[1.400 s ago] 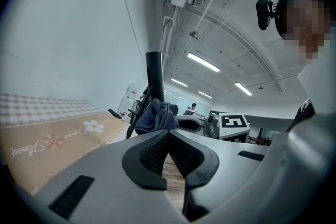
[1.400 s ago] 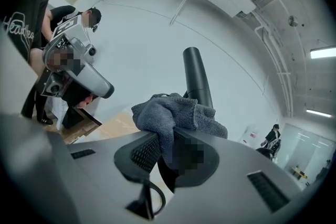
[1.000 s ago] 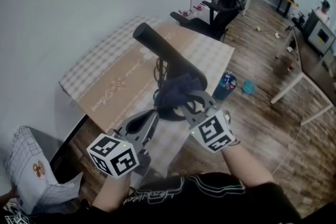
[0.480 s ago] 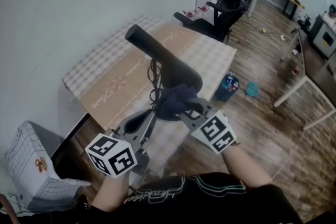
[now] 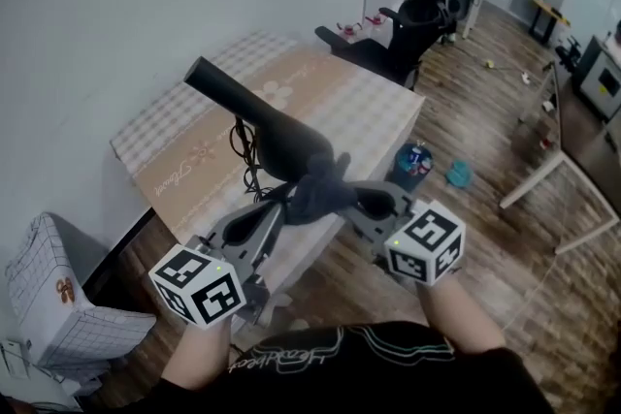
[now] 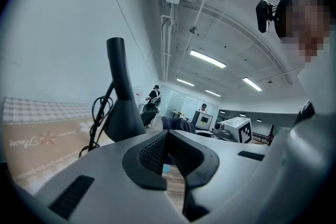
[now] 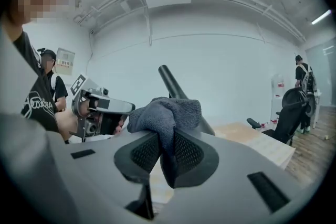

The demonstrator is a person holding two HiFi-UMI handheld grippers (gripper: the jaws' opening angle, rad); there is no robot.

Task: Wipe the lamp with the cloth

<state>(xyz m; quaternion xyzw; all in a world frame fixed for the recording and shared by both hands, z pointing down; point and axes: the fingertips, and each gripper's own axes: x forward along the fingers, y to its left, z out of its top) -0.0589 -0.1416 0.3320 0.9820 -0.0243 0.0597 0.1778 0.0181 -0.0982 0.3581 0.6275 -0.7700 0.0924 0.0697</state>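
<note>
Step in hand: wiping, cloth at the lamp's base. The lamp point(image 5: 277, 136), black with a cone base and a long neck slanting up and away, stands on the checked table point(image 5: 184, 145) near its front edge. Its black cord point(image 5: 243, 150) is bunched just left of the base.

The right gripper point(image 5: 351, 199) has its jaws clamped on the dark cloth point(image 5: 325, 187). The right gripper view shows the fabric pinched between the pads and bulging above them point(image 7: 167, 112). From the head view the cloth lies against the near side of the lamp's base; actual contact looks likely but isn't certain.

The left gripper point(image 5: 275, 207) is just left of the cloth, near the base. Its pads are closed together with nothing between them point(image 6: 167, 136), and it doesn't touch the lamp.

Progress: can't judge how much is wiped, as no dirt is visible.

Next move likely calls for dragging the cloth over the cone and up the neck with light pressure. The lamp looks top-heavy and unbraced, so a side push could tip it; the left gripper could steady the base. Avoid snagging the cord.
</note>
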